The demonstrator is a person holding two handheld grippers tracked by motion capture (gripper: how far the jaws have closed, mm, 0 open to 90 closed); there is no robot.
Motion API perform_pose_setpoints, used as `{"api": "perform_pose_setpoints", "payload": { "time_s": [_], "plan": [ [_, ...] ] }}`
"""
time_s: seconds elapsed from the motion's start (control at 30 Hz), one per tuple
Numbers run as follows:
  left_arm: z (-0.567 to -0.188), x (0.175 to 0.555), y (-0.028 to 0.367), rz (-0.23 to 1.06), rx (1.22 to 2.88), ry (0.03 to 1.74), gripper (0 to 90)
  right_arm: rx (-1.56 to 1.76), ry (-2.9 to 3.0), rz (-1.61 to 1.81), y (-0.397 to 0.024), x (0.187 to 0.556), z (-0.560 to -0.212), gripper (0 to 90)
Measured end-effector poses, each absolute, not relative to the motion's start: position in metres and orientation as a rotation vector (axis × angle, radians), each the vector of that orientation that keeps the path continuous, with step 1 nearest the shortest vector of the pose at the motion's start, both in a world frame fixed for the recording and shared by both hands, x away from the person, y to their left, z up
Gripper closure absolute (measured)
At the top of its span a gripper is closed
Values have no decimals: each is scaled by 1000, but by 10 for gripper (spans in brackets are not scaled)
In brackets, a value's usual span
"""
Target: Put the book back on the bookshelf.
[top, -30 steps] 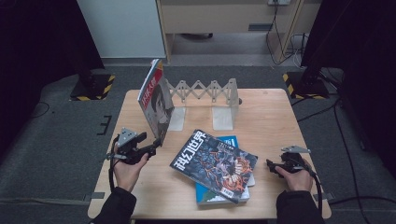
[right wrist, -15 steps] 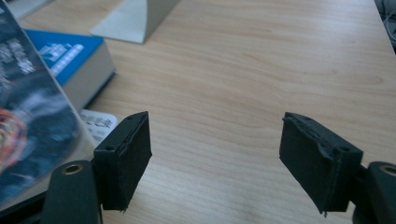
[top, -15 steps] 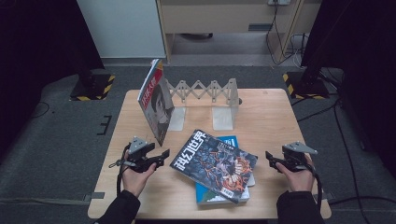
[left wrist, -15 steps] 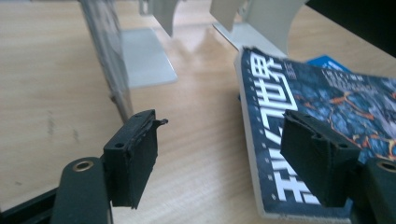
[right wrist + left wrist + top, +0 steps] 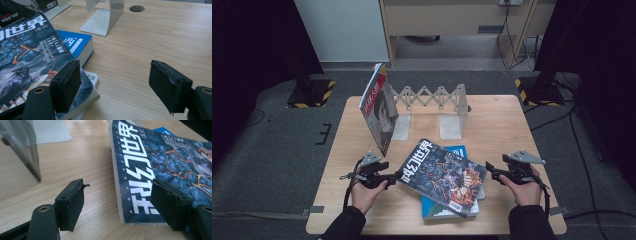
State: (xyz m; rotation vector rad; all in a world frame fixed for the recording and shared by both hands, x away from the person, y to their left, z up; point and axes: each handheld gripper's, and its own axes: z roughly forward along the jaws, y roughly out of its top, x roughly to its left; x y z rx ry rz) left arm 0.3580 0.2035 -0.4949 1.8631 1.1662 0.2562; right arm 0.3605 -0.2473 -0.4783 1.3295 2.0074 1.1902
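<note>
The left gripper (image 5: 396,176), black with a grey three-cornered plate on top, lies level and low over the table, its jaws parted and straddling the near left corner of the dark glossy magazine (image 5: 443,175). In the left gripper view one black pad (image 5: 72,203) stands over bare wood and the other (image 5: 171,203) sits above the cover; neither presses on it, and the jaws have just been opening. The right gripper (image 5: 490,172) points inward at the stack's right side, its jaws apart with nothing between them, having just been narrowing a little.

The magazine is a thick, square-bound rectangle with a slick cover of blue-black rock, orange cracks and large white characters. It lies flat on top of the stack near the front middle of the table, its long axis running diagonally from the far left towards the near right, title end away from the person. Under it lies a blue-covered book (image 5: 73,43) and a pale one (image 5: 91,77).

The light wooden table (image 5: 502,120) has fine straight grain and a matt finish. On it stands a grey metal expanding book rack (image 5: 432,97) with flat L-shaped ends, and a red-and-white magazine (image 5: 378,107) leans upright against its left end. Around it lie a grey carpeted floor (image 5: 277,145), black-and-yellow striped feet and trailing cables.
</note>
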Motion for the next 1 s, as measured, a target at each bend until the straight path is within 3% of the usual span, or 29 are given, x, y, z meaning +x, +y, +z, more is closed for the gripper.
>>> {"api": "perform_pose_setpoints", "payload": {
  "time_s": [1.0],
  "plan": [
    [-524, 369, 187, -67, 1786, 1161, 172, 1305, 2167, 1180, -215, 363, -496, 250]
  ]
}}
